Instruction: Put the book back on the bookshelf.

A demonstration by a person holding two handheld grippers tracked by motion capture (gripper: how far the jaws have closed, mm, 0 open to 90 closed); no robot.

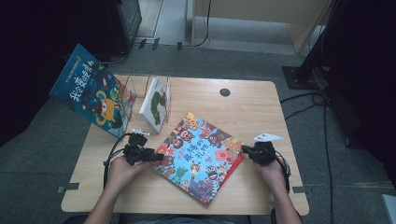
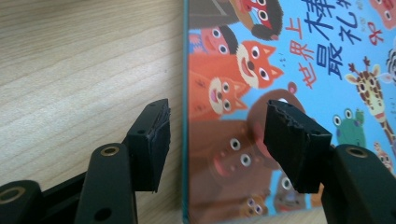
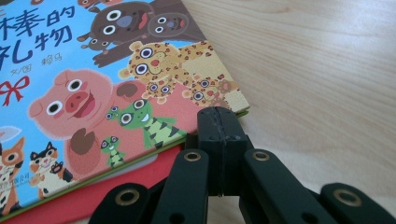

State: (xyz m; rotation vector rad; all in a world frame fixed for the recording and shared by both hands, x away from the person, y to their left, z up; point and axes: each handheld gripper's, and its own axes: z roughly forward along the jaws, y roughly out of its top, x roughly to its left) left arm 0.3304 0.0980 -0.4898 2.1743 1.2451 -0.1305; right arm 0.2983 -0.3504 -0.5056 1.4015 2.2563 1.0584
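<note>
Blue picture book [image 1: 201, 156]: left gripper [image 2: 217, 140] open astride its edge, right gripper [image 3: 219, 122] closed beside its corner.

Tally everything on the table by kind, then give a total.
Picture books: 4, namely blue monster book, white book, animal-cover book, and red book beneath it.
Clear book stand: 1
Hand-held grippers: 2, left, right.
Total: 7

Two black grippers are seen, the left gripper [image 1: 156, 157] and the right gripper [image 1: 243, 149]. Each is made of flat black bars joined with small brass rings. Black cables are looped behind them. A white three-cornered plate [image 1: 268, 137] is fixed on the right one.
</note>
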